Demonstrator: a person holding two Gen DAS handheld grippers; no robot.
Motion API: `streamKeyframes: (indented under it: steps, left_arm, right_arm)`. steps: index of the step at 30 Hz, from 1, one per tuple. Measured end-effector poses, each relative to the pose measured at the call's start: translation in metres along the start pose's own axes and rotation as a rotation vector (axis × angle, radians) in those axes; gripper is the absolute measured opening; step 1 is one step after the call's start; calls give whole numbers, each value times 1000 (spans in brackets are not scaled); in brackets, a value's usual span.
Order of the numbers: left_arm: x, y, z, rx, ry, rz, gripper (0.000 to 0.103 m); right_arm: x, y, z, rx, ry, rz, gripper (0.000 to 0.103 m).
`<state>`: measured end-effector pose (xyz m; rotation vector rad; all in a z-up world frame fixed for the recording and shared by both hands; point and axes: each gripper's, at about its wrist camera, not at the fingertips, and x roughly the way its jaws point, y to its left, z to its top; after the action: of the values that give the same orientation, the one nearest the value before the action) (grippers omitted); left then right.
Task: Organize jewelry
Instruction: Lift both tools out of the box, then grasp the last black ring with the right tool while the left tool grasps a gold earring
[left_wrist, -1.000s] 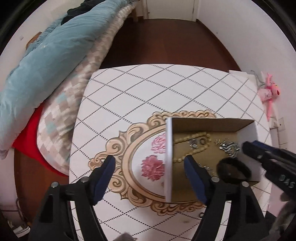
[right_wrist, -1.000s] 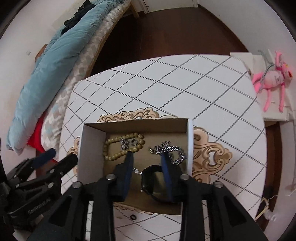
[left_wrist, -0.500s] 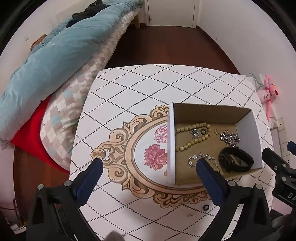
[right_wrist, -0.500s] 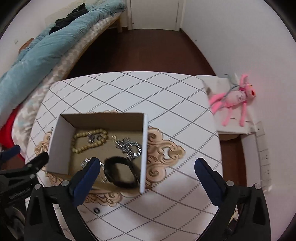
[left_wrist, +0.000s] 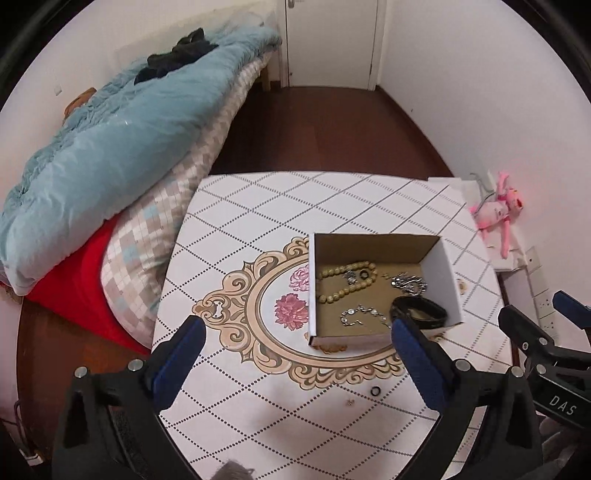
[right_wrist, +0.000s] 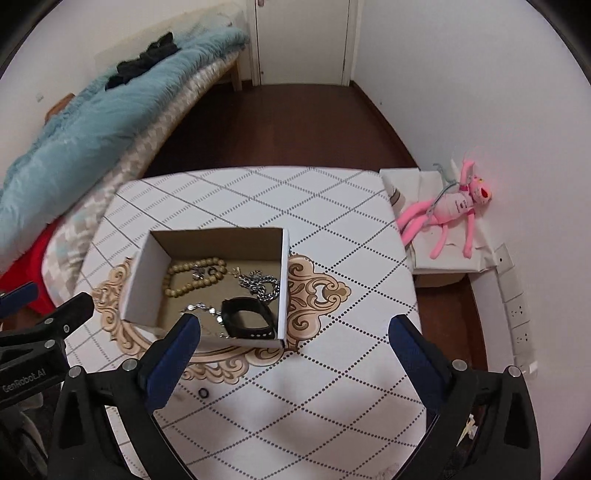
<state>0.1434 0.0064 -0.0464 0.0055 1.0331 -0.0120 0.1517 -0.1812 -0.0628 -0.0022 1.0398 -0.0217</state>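
On the table (right_wrist: 332, 406) stands a box (right_wrist: 284, 280) holding jewelry, a ring (right_wrist: 203, 393) lying before it.

Both wrist views are evenly and fairly brightly lit by soft indoor light, with no hard glare on the white walls. Fisheye distortion bends the table (left_wrist: 332, 206) edges and the door frame (right_wrist: 301, 40), and a black vignette fills the corners. The cardboard box (right_wrist: 282, 280) keeps a dim interior (its near wall shades the floor). Soft shadows lie on the tablecloth in the foreground. The centre is sharp; the blue duvet (left_wrist: 110, 147) near the rim looks softer. A reddish tint surrounds the pink plush toy (right_wrist: 448, 210).
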Motion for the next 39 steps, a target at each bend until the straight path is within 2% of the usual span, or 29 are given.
streamKeyframes:
  steps: [9, 12, 14, 16, 20, 21, 25, 27, 30, 33, 39]
  left_arm:
    - [-43, -1, -8, 0, -56, -43, 103]
    - [-44, -1, -11, 1, -56, -3, 103]
    - [-38, -1, -17, 13, -60, 23, 103]
    - [-23, 1, -25, 20, -31, 29, 103]
    - [27, 7, -53, 40, 84, 82, 103]
    - [40, 10, -60, 43, 118, 94, 103]
    - [81, 22, -86, 24, 234, 110, 102]
    - [96, 27, -98, 18, 273, 119, 102]
    - [108, 33, -108, 6, 308, 113, 102]
    - [113, 36, -113, 7, 323, 115, 102]
    - [115, 41, -119, 13, 331, 114, 102]
  right_arm:
    - [-54, -3, -12, 20, -78, 35, 103]
    - [-62, -6, -16, 38, -78, 60, 103]
    - [-59, -6, -20, 47, -64, 69, 103]
    - [-51, -6, -27, 50, -45, 69, 103]
    - [-14, -1, -49, 45, 21, 90, 103]
    - [-4, 1, -55, 42, 42, 105, 99]
    - [47, 15, -82, 46, 149, 199, 62]
    - [65, 25, -93, 42, 171, 229, 54]
    - [86, 45, -105, 21, 194, 272, 54]
    - [98, 59, -111, 4, 201, 277, 50]
    - [111, 80, -114, -48, 199, 243, 35]
